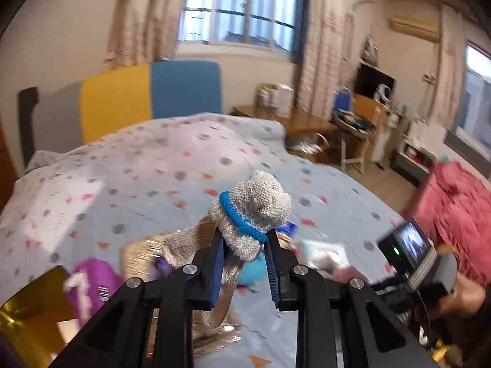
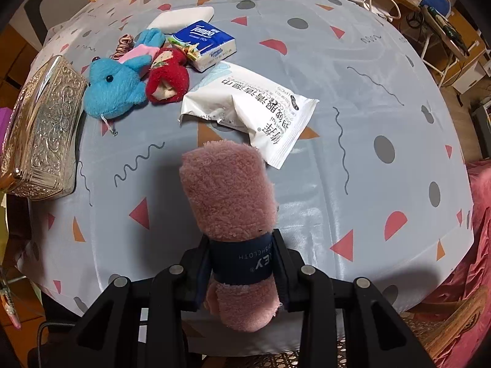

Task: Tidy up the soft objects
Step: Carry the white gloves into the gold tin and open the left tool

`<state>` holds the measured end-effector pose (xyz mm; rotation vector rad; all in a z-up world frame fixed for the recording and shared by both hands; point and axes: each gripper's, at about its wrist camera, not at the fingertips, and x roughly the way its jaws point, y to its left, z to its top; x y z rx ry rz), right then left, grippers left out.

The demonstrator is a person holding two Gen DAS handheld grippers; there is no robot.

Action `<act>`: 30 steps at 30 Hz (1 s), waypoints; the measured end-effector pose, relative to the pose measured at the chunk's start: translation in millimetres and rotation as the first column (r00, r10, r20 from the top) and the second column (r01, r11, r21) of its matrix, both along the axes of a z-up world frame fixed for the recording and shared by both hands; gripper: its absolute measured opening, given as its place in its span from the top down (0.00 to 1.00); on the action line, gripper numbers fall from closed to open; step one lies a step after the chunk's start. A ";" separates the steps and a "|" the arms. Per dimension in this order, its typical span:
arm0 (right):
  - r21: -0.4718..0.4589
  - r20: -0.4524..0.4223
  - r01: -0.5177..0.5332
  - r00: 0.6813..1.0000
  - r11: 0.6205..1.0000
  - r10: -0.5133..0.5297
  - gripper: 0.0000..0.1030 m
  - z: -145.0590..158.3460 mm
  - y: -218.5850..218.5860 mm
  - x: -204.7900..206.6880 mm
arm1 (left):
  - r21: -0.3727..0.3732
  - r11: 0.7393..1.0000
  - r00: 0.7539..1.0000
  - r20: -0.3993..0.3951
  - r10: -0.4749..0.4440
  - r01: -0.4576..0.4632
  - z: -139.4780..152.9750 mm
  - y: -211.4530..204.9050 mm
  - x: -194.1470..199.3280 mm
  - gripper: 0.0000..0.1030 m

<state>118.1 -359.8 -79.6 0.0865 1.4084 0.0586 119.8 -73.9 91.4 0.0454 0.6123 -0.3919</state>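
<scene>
We have both hands full. Our left gripper is clamped on a grey knitted sock bundle tied with a blue hair band, and it is lifted clear above the bed. A loose flap of the knit hangs down between the jaws. Our right gripper is clamped on a rolled pink dishcloth, gripping it at its dark paper band, pointing down over the patterned sheet.

The other soft things lie together at the far side: a blue plush mouse, touching a red plush piece, with a tissue pack and a wipes packet just beside them. A silver embossed box sits to the left of the mouse.

We see 3 risks. The sock bundle is held low, so its heavier top could tip and slide out if we swing fast. The dangling flap could snag on the box edge or drag over the plush toys. The dishcloth is held by its paper band alone, so the roll could slip through the band or loosen as we set it down.
</scene>
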 end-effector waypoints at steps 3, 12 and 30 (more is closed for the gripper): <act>-0.019 0.004 -0.002 1.000 1.000 0.002 0.66 1.9 2.3 -1.7 | -0.015 0.997 0.996 0.036 0.079 -0.078 14.6 31.3 1.5 0.75; -0.047 0.007 -0.019 1.000 0.999 0.019 0.66 2.3 12.5 -1.9 | -0.076 0.962 0.960 0.073 0.269 -0.264 32.1 138.0 -13.8 0.75; -0.119 0.028 -0.024 0.999 0.993 0.028 0.66 5.9 27.2 -7.7 | 0.062 0.759 0.723 -0.263 0.638 -0.648 -117.6 309.4 -34.3 0.69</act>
